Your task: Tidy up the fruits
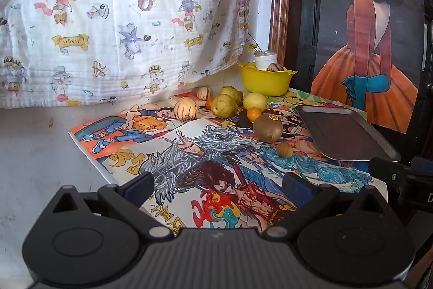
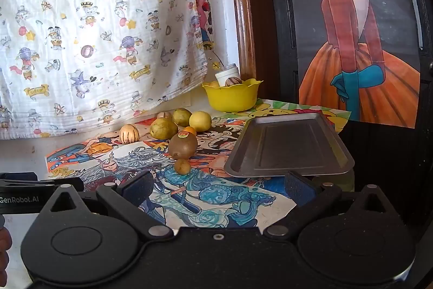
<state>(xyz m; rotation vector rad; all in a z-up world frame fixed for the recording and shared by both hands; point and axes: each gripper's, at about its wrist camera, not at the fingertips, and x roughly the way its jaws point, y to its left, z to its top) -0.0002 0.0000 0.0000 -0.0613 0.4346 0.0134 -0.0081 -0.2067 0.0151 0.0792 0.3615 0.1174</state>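
Both my left hand-held gripper (image 1: 217,187) and right hand-held gripper (image 2: 217,187) stand wide and empty, short of the fruit. The kiwi (image 2: 183,145) and small round fruit (image 2: 182,166) lie loose on the worktop (image 1: 32,142) beside the empty tray (image 2: 289,145). A careless approach could nudge these round fruits rolling, or a hard squeeze could bruise them.

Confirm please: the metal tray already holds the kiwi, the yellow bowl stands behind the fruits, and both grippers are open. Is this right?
One point is wrong. The tray holds nothing; the kiwi lies on the drawings beside it, as the right wrist view shows. The rest stands: the bowl is behind the fruits, and the left gripper and right gripper are open.
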